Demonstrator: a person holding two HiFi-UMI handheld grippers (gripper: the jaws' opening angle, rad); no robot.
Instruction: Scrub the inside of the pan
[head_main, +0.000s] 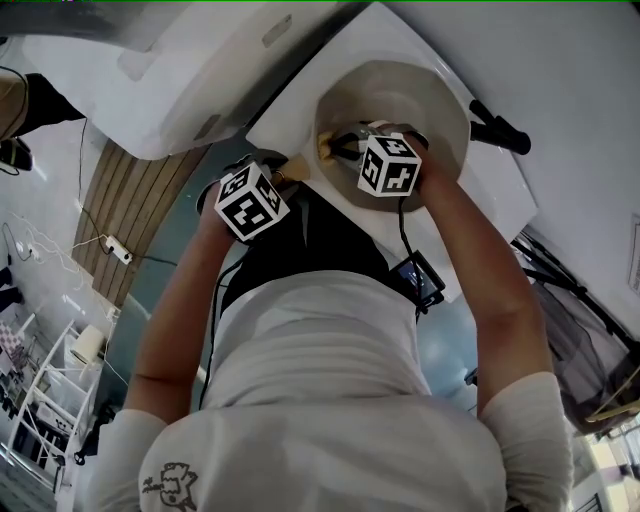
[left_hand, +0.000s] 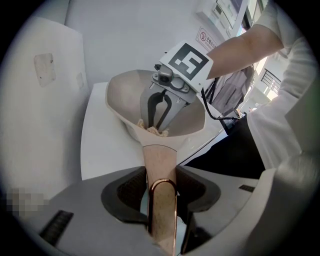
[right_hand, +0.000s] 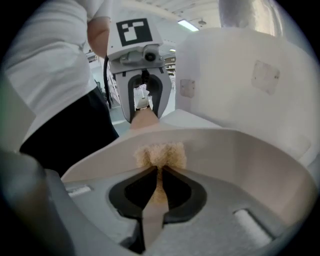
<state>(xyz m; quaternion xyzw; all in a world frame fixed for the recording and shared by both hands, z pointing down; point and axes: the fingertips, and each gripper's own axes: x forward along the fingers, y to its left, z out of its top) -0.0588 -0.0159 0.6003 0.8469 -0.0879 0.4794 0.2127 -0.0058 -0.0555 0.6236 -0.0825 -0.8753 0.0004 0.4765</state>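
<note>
A cream pan (head_main: 440, 95) sits on a white counter (head_main: 500, 190). Its beige handle (left_hand: 160, 165), with a copper loop at the end, runs between the jaws of my left gripper (left_hand: 161, 182), which is shut on it. My right gripper (right_hand: 159, 175) reaches down inside the pan and is shut on a tan scrub pad (right_hand: 161, 154). The pad presses against the pan's inner wall (right_hand: 240, 160) on the handle side. In the left gripper view, the right gripper (left_hand: 159, 112) shows in the bowl with the pad (left_hand: 152, 131) at its tips.
A large white rounded body (head_main: 150, 70) stands just left of the counter. A black object (head_main: 500, 128) lies on the counter's right side. The counter's near edge is against the person's body. Lower left are a wooden floor strip (head_main: 130, 200) and a white rack (head_main: 50, 400).
</note>
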